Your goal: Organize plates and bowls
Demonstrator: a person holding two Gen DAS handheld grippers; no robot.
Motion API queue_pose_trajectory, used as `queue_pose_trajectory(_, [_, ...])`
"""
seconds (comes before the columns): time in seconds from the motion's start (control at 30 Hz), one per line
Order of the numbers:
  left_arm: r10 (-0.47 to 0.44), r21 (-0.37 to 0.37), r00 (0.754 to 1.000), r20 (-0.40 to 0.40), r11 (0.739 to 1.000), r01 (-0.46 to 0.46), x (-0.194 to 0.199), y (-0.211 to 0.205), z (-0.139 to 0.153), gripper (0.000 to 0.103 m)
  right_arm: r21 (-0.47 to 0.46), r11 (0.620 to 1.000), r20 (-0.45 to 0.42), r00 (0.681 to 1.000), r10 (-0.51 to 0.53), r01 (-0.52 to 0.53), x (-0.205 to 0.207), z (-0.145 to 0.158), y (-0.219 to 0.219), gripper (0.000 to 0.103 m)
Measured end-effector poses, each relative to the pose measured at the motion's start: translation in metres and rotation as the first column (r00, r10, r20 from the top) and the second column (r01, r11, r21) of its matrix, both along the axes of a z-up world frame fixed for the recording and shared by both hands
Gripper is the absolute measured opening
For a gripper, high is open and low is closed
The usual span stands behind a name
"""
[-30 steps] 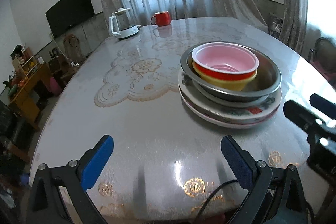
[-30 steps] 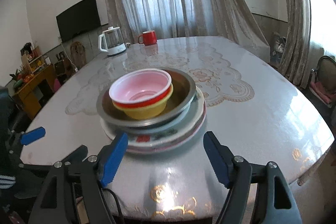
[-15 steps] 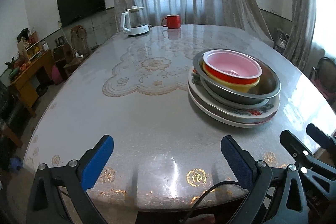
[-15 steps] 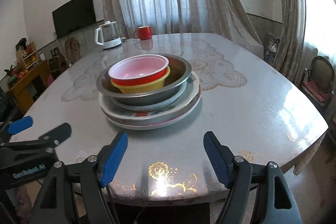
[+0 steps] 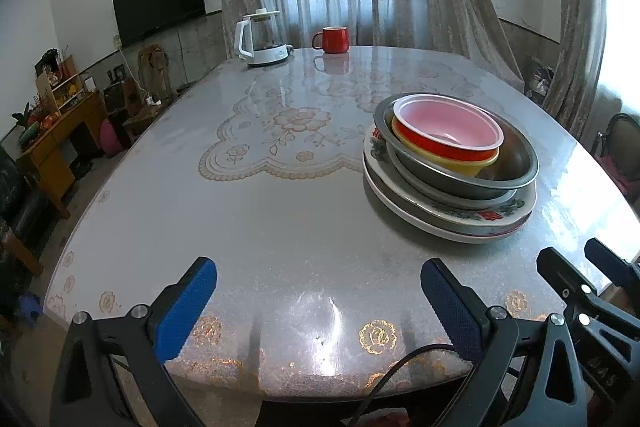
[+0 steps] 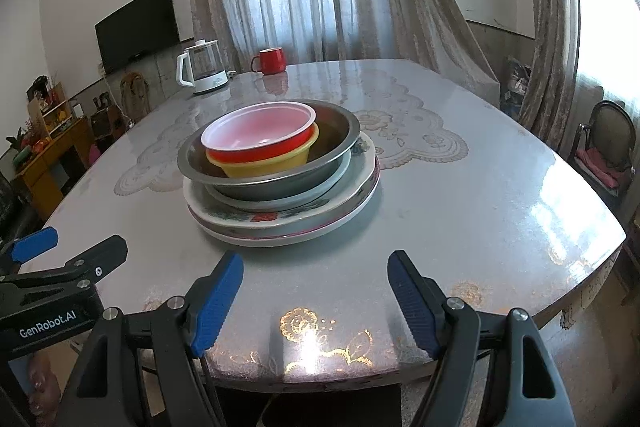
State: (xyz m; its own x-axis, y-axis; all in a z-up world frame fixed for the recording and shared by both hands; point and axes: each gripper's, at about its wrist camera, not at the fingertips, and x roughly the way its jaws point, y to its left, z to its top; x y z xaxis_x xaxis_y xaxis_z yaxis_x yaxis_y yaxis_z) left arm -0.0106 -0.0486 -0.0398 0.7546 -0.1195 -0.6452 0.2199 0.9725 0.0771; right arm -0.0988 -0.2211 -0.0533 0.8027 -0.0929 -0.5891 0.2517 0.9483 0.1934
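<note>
One stack stands on the table. A red bowl with a pale pink inside (image 5: 448,131) (image 6: 260,131) sits in a yellow bowl (image 5: 476,165) (image 6: 272,165), inside a steel bowl (image 5: 516,163) (image 6: 332,143), on floral plates (image 5: 440,223) (image 6: 352,199). My left gripper (image 5: 318,303) is open and empty over the near table edge, left of the stack. My right gripper (image 6: 316,299) is open and empty, just short of the plates. Each gripper shows at the edge of the other's view.
A white electric kettle (image 5: 262,39) (image 6: 202,69) and a red mug (image 5: 334,39) (image 6: 272,61) stand at the far edge of the glossy lace-patterned table (image 5: 260,187). A chair (image 6: 606,143) stands to the right, a wooden shelf (image 5: 52,123) to the left.
Both grippers have drawn back toward the near table edge, away from the stack. The stack has not moved. Both stay open.
</note>
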Motion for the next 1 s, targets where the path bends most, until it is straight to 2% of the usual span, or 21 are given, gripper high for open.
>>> queue_pose_trajectory(1.0, [0.000,0.011,1.000,-0.011,1.000,0.000,-0.0011,-0.0003,-0.0028,0.103,-0.006,1.000,0.002,1.000,0.009,-0.009,0.0023,0.0044,0.0003,0.076])
